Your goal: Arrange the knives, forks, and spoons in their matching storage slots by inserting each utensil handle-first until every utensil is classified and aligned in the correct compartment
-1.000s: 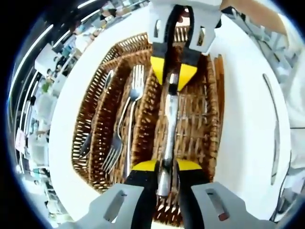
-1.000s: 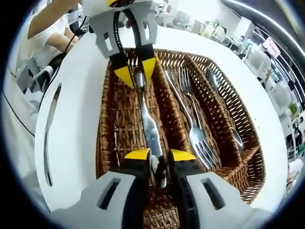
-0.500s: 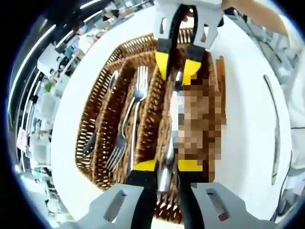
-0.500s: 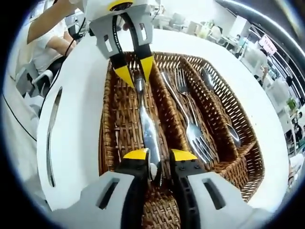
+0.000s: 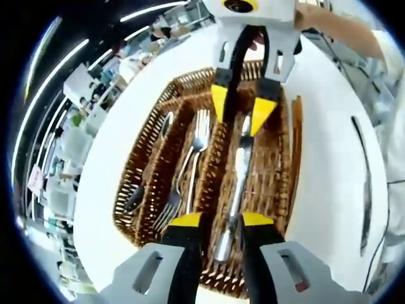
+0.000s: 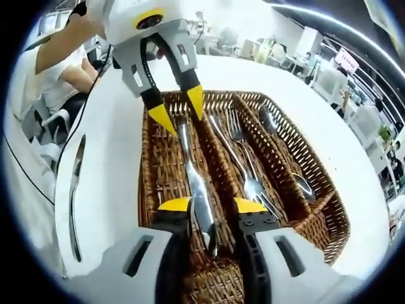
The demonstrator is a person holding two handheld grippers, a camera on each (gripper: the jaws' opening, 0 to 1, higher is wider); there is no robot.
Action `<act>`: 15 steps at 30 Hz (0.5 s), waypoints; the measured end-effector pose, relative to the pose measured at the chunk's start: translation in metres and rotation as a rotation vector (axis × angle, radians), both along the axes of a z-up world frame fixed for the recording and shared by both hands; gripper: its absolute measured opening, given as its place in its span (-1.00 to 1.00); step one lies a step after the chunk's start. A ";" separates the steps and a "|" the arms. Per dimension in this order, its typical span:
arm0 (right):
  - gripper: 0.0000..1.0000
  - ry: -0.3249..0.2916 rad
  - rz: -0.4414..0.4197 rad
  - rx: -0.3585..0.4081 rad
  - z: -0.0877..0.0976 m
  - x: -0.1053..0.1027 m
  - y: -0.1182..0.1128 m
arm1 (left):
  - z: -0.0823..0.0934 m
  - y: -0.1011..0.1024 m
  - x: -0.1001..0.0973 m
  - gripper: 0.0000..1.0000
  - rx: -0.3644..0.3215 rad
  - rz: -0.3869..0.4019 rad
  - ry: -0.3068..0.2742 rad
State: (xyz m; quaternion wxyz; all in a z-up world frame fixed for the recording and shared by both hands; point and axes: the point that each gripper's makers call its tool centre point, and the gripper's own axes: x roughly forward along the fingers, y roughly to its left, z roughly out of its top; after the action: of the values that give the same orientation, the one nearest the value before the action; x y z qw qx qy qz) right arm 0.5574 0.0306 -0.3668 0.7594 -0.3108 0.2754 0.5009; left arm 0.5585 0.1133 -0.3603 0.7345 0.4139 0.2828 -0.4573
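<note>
Now both my grippers stand open over a knife (image 5: 237, 183) in the basket (image 5: 152, 152).
My left gripper (image 5: 215, 220) and right gripper (image 6: 212, 205) straddle opposite ends; forks (image 6: 243, 158) and a spoon (image 6: 285, 152) fill neighbouring slots, another knife (image 6: 76, 190) lies on the table (image 6: 114, 126). No writing I can read.

Knife (image 6: 197, 190) in basket's (image 6: 329, 218) left slot, forks (image 6: 247, 171) in middle, spoon (image 6: 288, 161) in right, second knife (image 6: 76, 190) on table (image 6: 114, 126).
</note>
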 end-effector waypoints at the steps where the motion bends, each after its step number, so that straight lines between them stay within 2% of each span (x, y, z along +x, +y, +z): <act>1: -0.45 0.000 -0.004 0.002 0.000 0.000 0.000 | 0.003 -0.003 0.002 -0.61 -0.029 0.001 -0.022; 5: -0.42 -0.002 0.000 0.010 0.000 -0.008 0.000 | 0.007 -0.006 0.000 -0.49 -0.096 0.004 -0.040; 7: -0.40 -0.001 0.002 0.006 -0.001 -0.009 0.000 | 0.007 -0.007 -0.004 -0.41 -0.117 0.012 -0.025; 10: -0.34 0.003 -0.006 0.032 0.002 -0.010 0.002 | 0.006 -0.004 -0.010 -0.24 -0.125 0.060 -0.016; 11: -0.29 0.004 -0.015 0.045 0.004 -0.010 0.003 | 0.006 -0.004 -0.010 -0.12 -0.125 0.066 -0.020; 15: -0.22 -0.004 -0.011 0.054 0.007 -0.010 0.003 | 0.009 0.001 -0.013 0.03 -0.137 0.109 -0.037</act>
State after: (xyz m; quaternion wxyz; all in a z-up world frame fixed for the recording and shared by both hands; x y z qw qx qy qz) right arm 0.5471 0.0335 -0.3593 0.7709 -0.2897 0.2618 0.5032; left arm 0.5459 0.1143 -0.3517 0.7901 0.3549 0.2594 -0.4272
